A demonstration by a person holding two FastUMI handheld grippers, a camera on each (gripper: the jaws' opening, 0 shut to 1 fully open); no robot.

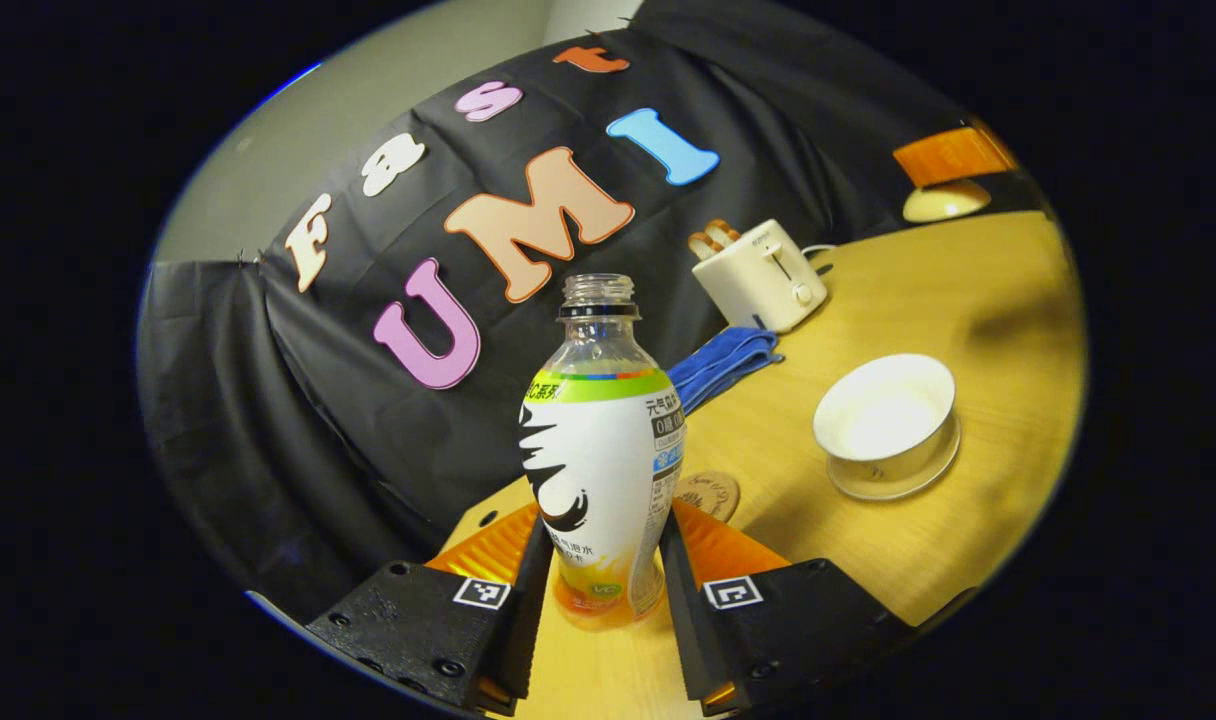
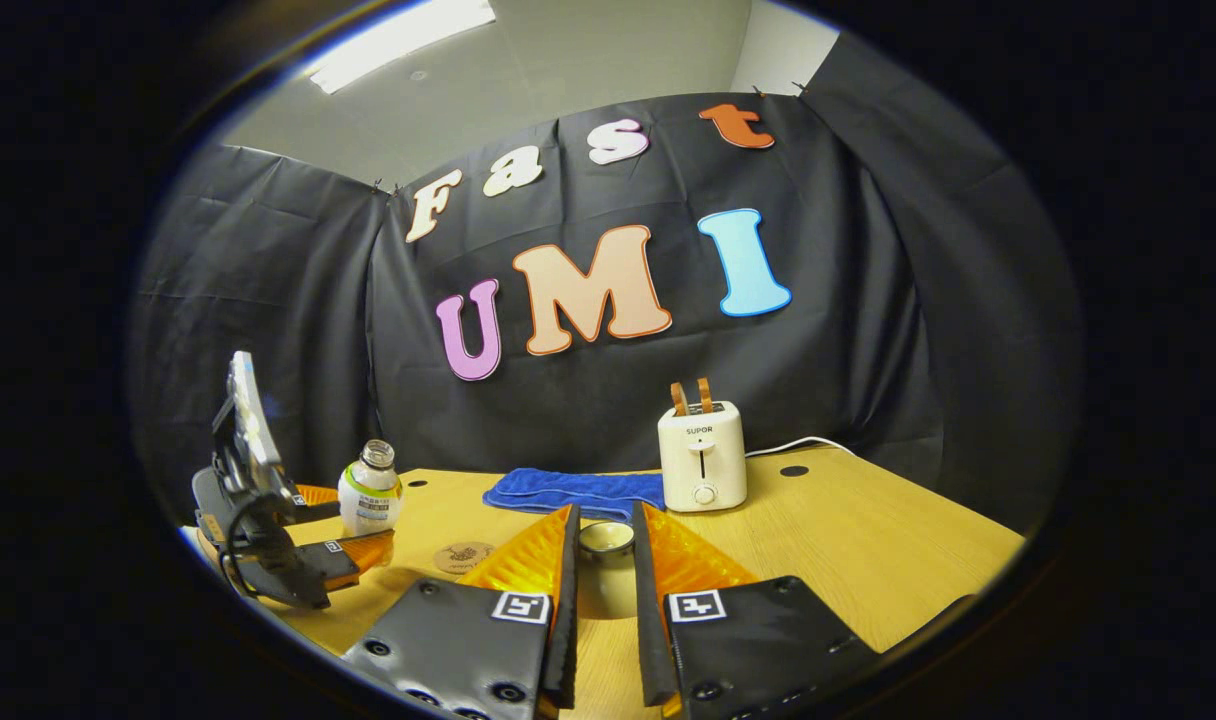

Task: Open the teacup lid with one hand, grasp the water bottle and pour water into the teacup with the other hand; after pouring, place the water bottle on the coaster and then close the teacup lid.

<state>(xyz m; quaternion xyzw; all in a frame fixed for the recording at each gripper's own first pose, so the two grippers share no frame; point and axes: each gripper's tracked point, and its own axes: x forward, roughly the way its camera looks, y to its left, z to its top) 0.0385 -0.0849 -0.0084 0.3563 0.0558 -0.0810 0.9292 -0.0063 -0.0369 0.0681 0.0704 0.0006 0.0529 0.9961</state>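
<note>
Wooden bench [image 1: 968, 300] carries an uncapped water bottle [image 1: 603, 450], upright and pinched low by the left hand-held gripper [image 1: 608, 590], coaster [image 1: 706, 494] just behind. Nearby the teacup [image 1: 886, 420] stands uncovered. The right hand-held gripper [image 2: 605, 590] pinches what looks like the lid [image 2: 606, 538]; with so low a pinch, tilting could let the bottle pivot and spill short.

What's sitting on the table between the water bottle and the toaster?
A folded blue cloth lies between the water bottle and the toaster, seen in the right gripper view.

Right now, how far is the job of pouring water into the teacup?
Done: the lid is off, held in the right tongs; the teacup stands open. In hand: the left tongs grip the water bottle, not yet tilted. Left: pour, set it on the coaster, close the lid.
</note>
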